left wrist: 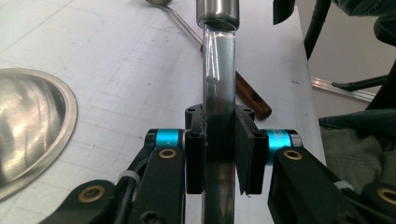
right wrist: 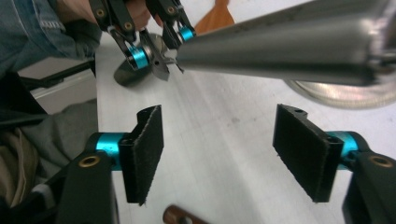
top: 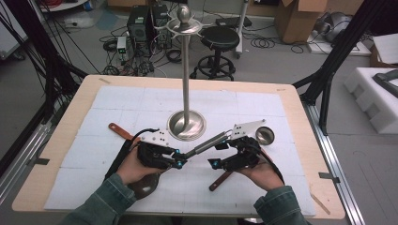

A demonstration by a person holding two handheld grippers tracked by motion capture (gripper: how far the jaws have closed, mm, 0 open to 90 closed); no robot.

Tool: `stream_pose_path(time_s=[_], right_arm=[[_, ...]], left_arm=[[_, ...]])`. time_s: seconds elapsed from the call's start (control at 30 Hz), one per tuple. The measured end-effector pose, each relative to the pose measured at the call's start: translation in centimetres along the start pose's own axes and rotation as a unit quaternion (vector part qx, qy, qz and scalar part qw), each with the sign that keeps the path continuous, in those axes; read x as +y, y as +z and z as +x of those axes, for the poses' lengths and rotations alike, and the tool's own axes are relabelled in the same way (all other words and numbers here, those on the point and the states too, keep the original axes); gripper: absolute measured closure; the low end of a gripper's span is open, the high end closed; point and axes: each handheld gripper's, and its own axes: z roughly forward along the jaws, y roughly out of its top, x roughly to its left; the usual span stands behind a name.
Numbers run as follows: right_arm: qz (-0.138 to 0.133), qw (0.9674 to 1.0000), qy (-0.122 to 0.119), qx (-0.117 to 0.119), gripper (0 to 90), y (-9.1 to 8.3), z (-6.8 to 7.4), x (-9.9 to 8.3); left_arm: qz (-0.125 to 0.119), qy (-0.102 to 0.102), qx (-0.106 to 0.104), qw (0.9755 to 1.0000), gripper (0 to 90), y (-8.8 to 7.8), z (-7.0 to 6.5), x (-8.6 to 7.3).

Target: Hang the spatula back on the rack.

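My left gripper [left wrist: 219, 154] clamps a steel utensil handle [top: 205, 145] that slants up-right over the mat toward my right gripper [right wrist: 224, 154], whose jaws hang spread just beneath the handle's far end, touching nothing

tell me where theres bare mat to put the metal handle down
Free: the far strip of the white mat behind the stand base, and the near right corner. Crowded: the middle, where the left gripper, shut on the metal handle, faces the open right gripper, with wooden-handled utensils beside them.
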Motion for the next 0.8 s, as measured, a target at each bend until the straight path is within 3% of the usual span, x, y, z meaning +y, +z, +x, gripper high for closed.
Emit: stream_pose_path(time_s=[0.33,0.63,0.8], right_arm=[[-0.038,0.9992,0.006,0.011,44.4,0.3,0.5,1.9],[-0.057,0.9983,0.002,0.012,56.7,0.7,0.8,3.1],[-0.061,0.9981,0.006,0.009,57.7,0.9,0.9,3.4]], left_arm=[[-0.019,-0.002,0.012,0.9998,75.9,-0.5,0.2,0.7],[-0.027,-0.003,0.018,0.9995,76.0,-0.8,0.1,1.1],[-0.03,-0.008,0.022,0.9993,76.1,-0.8,0.0,1.4]])
